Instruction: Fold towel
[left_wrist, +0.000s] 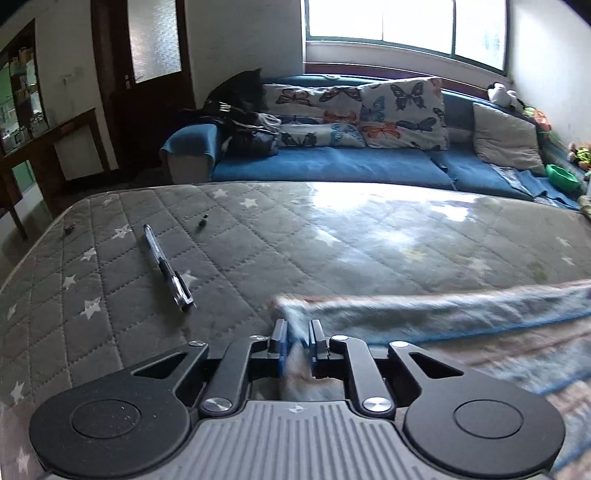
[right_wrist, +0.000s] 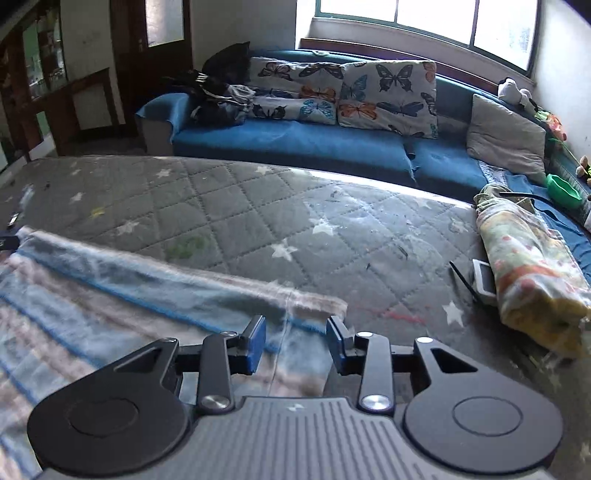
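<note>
Left hand-held gripper (left_wrist: 297, 334) pinches the towel (left_wrist: 443, 306) corner; right hand-held gripper (right_wrist: 296, 336) stands spread astride its corner, apparently mid-fold; next, match the edges.

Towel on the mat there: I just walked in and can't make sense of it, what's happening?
A person with a gripper in each hand is folding a striped towel on the quilted mat. The left gripper is shut on one corner. The right gripper is open around the other corner. A pen lies alongside.

Each camera sits low behind its hand-held gripper, close above the mattress (left_wrist: 147, 332). Both face the sofa (right_wrist: 295, 144) and window (left_wrist: 406, 22).
</note>
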